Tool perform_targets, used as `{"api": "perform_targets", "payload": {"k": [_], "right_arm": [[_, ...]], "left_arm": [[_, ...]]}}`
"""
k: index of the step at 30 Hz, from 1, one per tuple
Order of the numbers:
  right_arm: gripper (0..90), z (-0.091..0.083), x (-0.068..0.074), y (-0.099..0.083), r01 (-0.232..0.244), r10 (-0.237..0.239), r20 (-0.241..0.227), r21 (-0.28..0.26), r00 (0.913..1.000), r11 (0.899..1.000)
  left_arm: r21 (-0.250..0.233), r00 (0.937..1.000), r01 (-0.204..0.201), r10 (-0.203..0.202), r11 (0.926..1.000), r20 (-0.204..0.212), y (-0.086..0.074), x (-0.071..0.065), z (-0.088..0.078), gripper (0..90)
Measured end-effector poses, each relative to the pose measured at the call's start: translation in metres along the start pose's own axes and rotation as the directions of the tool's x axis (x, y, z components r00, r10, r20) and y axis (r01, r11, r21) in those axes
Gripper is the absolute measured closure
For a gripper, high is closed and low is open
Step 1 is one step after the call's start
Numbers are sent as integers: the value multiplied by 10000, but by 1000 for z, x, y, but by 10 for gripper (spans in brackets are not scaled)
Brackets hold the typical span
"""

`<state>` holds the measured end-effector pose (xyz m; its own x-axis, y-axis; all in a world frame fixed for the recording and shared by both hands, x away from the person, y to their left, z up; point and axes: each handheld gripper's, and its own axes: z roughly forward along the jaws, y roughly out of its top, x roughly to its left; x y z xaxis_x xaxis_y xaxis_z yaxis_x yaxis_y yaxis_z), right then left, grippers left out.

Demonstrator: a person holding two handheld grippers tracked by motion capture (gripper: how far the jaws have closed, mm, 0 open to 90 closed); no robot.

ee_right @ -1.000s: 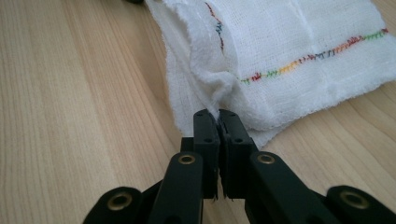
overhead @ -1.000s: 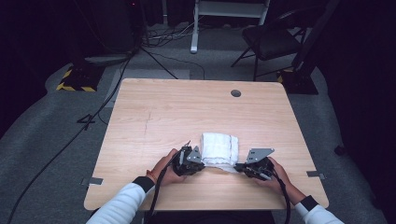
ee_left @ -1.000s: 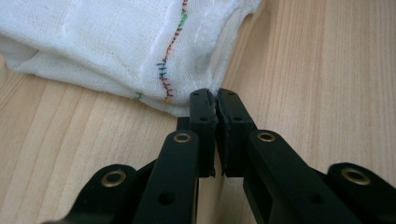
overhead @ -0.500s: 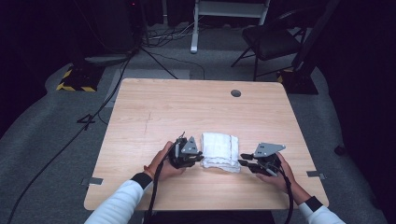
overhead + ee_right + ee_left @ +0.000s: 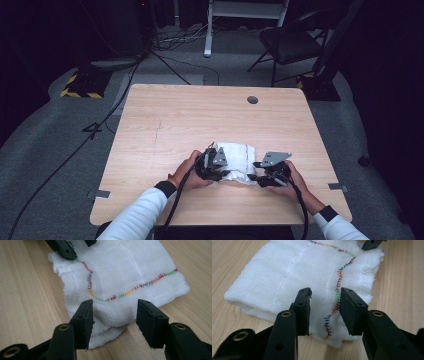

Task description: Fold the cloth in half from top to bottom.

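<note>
A folded white gauze cloth (image 5: 236,159) with a multicoloured stitched seam lies on the wooden table (image 5: 200,120), near its front edge. My left gripper (image 5: 225,172) is at the cloth's front left corner and my right gripper (image 5: 254,177) at its front right corner. In the left gripper view the jaws (image 5: 324,300) stand apart over the cloth (image 5: 282,277), with the seam between them. In the right gripper view the jaws (image 5: 115,312) straddle the cloth's (image 5: 130,272) folded edge without pressing on it. Both grippers' jaws have just been opening, and the cloth rests loose on the table.
A round grommet hole (image 5: 252,99) sits near the table's far edge. Bare wood stretches beyond the cloth and to both sides. A chair (image 5: 290,40), cables and stands occupy the dark floor behind the table. Tape tabs mark the table's front corners (image 5: 101,193).
My left hand has shifted a little to the right, toward the cloth's left edge. The right hand has stayed about where it was. The cloth lies as before.
</note>
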<state>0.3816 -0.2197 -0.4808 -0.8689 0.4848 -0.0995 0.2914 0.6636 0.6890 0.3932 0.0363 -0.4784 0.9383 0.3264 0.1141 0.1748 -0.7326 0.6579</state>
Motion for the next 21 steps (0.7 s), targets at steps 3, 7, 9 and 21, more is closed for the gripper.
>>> {"api": "perform_targets", "payload": {"k": [3, 7, 9, 21], "right_arm": [[447, 1, 4, -1, 246, -249, 180, 158, 9995, 9996], [409, 2, 4, 2, 157, -159, 268, 91, 9995, 9998], [404, 2, 6, 3, 41, -40, 127, -21, 9999, 10000], [355, 29, 22, 21, 207, -205, -231, 72, 9995, 9998]], "left_arm": [[62, 9999, 102, -102, 9999, -48, -2, -3, -3, 537], [180, 9987, 420, -414, 9990, -304, -3, -2, -6, 373], [117, 9973, 707, -704, 9974, -210, -6, 0, -11, 298], [-232, 9804, 1632, -1648, 9863, -1081, -60, -1, -62, 196]]}}
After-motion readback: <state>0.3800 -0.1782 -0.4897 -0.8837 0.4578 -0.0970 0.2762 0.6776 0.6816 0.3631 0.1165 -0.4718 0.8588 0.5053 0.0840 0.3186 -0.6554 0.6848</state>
